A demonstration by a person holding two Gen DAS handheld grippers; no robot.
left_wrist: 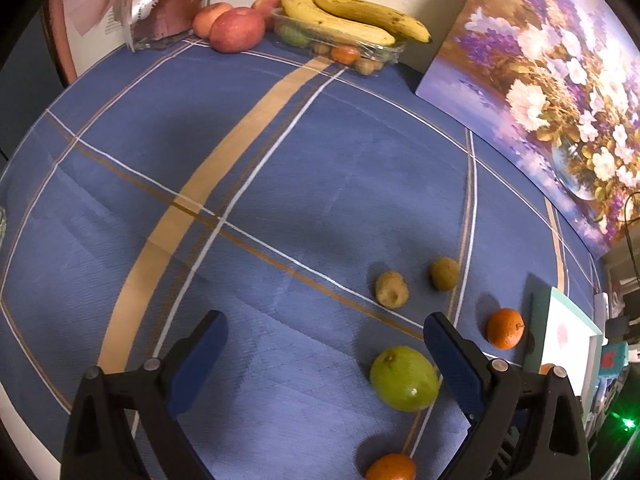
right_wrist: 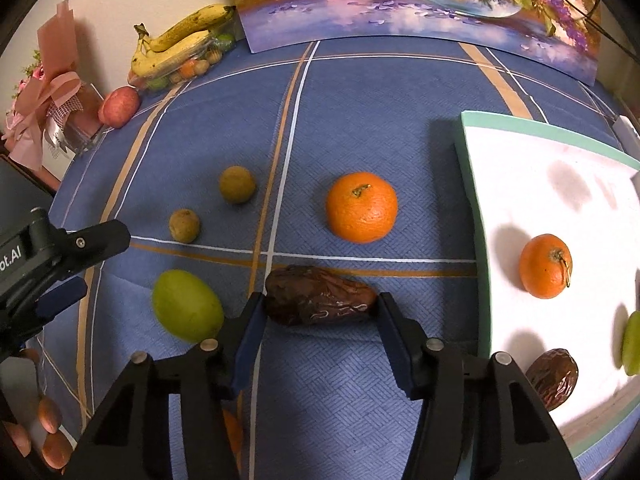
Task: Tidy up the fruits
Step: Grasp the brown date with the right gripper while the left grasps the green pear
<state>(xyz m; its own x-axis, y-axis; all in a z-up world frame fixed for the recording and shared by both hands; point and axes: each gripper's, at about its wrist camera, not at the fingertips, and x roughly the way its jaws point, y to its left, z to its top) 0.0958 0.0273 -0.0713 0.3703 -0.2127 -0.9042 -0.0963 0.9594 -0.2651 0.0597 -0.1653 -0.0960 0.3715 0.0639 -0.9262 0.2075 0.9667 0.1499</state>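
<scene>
My right gripper is shut on a dark brown date, held end to end between its blue pads just above the blue cloth. An orange, a green fruit and two small brown fruits lie on the cloth. The white tray on the right holds an orange, a date and a green fruit. My left gripper is open and empty above the cloth, with the green fruit by its right finger.
Bananas lie on a clear box of fruit at the back, with apples beside it. A flower painting leans on the wall. A pink gift box stands at the back left. Another orange lies near the front edge.
</scene>
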